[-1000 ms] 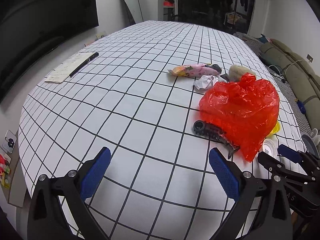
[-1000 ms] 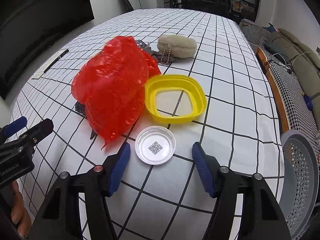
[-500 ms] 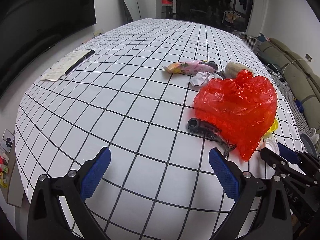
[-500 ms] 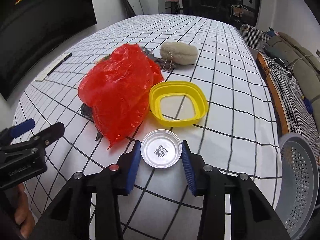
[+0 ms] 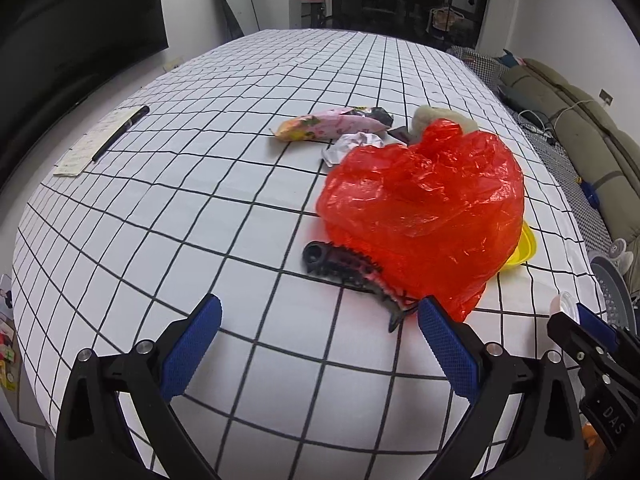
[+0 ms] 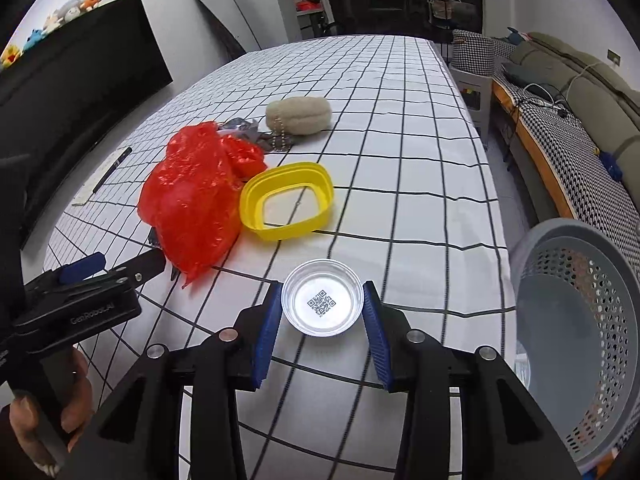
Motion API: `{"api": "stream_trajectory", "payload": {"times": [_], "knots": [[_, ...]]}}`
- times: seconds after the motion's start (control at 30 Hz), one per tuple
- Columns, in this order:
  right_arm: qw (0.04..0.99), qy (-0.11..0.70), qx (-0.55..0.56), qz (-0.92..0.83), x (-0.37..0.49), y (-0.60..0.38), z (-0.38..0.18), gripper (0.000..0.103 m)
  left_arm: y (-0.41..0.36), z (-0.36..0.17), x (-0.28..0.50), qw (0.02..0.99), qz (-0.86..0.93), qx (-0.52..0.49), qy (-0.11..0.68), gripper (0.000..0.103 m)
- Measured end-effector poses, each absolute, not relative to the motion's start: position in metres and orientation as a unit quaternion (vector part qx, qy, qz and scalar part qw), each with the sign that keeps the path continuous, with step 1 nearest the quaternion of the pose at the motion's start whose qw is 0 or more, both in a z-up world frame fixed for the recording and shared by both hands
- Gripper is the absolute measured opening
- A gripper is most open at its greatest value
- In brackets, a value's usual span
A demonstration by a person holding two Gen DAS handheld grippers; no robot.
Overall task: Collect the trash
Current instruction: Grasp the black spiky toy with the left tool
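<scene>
My right gripper (image 6: 322,306) is shut on a small clear plastic lid with a QR code (image 6: 322,303) and holds it above the table near its right edge. A grey perforated trash basket (image 6: 580,320) stands just right of it, below the table edge. My left gripper (image 5: 318,338) is open and empty, just in front of a black comb-like clip (image 5: 348,270). A crumpled red plastic bag (image 5: 424,208) lies behind the clip and also shows in the right wrist view (image 6: 196,196). A pink snack wrapper (image 5: 332,126) and crumpled white paper (image 5: 352,146) lie farther back.
A yellow rectangular ring lid (image 6: 288,200) lies right of the bag. A beige fuzzy pouch with a chain (image 6: 298,116) sits behind it. A pen on a notepad (image 5: 106,138) lies far left on the grid tablecloth (image 5: 200,200). A sofa (image 6: 580,92) runs along the right.
My right gripper closed on the clear lid and lifted it, swinging right toward the basket. My left gripper moved slightly forward toward the black clip, still open.
</scene>
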State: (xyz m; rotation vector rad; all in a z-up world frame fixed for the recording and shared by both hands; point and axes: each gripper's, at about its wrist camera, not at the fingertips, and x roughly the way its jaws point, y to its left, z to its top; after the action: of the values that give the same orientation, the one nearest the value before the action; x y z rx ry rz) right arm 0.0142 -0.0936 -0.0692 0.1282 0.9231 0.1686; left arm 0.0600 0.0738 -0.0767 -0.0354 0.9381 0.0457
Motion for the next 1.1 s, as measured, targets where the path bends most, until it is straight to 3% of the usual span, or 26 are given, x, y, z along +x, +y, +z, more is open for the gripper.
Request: {"api": "stream_trajectory", "payload": {"times": [1.1], "knots": [[0.888,0.442,0.093,0.092,0.009,-0.100,-0.072,0.039,0.091,-0.087,0.084,0.881,0.056,-0.013,0.470,0.097]]}}
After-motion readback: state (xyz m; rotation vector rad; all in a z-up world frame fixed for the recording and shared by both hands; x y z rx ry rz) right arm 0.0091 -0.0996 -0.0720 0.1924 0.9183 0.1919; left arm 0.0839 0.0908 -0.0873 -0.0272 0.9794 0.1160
